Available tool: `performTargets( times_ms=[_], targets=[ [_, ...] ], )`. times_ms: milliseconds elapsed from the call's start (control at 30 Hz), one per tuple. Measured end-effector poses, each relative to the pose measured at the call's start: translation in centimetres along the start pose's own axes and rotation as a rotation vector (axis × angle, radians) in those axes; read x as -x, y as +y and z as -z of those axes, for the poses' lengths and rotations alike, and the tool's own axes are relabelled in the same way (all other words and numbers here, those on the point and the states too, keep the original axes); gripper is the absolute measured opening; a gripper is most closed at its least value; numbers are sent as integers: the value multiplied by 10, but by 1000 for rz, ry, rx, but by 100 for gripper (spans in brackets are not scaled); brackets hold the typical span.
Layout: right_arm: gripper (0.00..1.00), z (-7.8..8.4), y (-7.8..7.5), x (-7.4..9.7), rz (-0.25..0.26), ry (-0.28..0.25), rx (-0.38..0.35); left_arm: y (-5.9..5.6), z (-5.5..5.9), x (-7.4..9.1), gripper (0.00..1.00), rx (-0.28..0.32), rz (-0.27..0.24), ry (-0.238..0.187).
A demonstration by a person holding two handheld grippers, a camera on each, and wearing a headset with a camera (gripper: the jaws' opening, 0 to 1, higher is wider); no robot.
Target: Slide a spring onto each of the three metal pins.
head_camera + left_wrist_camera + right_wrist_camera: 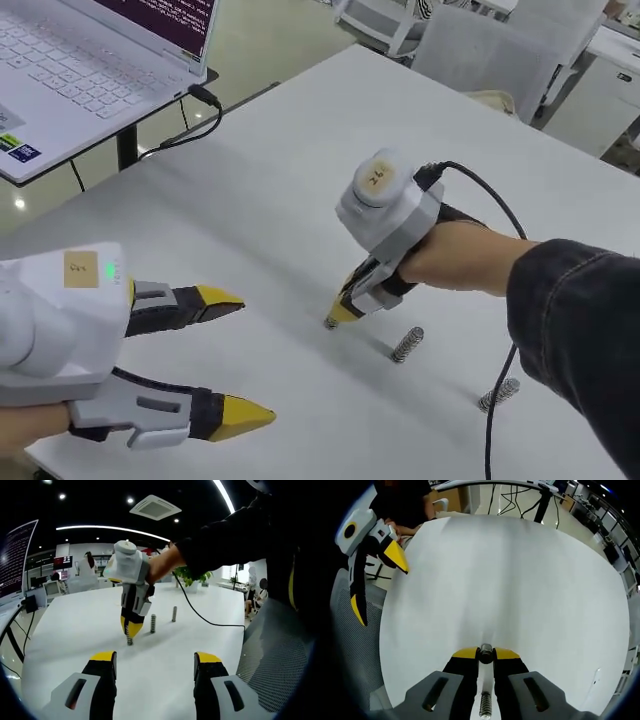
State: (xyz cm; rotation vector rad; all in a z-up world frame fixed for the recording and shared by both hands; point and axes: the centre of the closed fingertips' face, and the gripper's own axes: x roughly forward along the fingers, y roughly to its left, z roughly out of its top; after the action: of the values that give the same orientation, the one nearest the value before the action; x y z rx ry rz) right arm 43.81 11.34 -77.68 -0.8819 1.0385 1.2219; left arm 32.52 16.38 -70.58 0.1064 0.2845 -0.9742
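White worktop [300,180], laptop [90,60] at the far-left corner, not in play. Left gripper [255,357] hovers over the near edge, well apart from the work, fingers spread wide with nothing in them, so idle. Right gripper [345,312] is doing the job: pointed steeply down at mid-worktop, fingers closed to a narrow slot on the third spring [129,636], tips right at the surface. In the right gripper view that spring runs lengthwise between the fingers, with a round metal end [485,654] showing at the tips; can't tell if it's the pin's head or the spring's last coil. Just beside the right gripper stands the middle spring [407,344], and further along the same row the end spring [498,394]; both look upright in the left gripper view and are apart from each other. The pins inside them are too small to make out, but my read is those two are done, so this is the last of three, mid-seating. Next move as I see it: keep the spring's axis lined up with the pin and press it fully down. Then ease the fingers open only slightly and pull straight back along the axis, so the spring doesn't ride up or the pin tip. Watch the middle spring on the way out, it's near.
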Motion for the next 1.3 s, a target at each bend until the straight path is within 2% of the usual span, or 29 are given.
performTargets(
  times_ms=[700,867,1133,1300],
  targets=[
    [11,-1,2,1,-8,-14,6,0,1,-3,58,5,6,2],
    [15,1,2,3,-1,-23,4,-1,0,-4,58,5,10,3],
    [28,3,1,5,12,-48,-10,-3,-1,-6,59,4,17,6],
    [33,4,0,8,17,-67,-27,-4,-2,-6,59,2,21,7]
  ],
)
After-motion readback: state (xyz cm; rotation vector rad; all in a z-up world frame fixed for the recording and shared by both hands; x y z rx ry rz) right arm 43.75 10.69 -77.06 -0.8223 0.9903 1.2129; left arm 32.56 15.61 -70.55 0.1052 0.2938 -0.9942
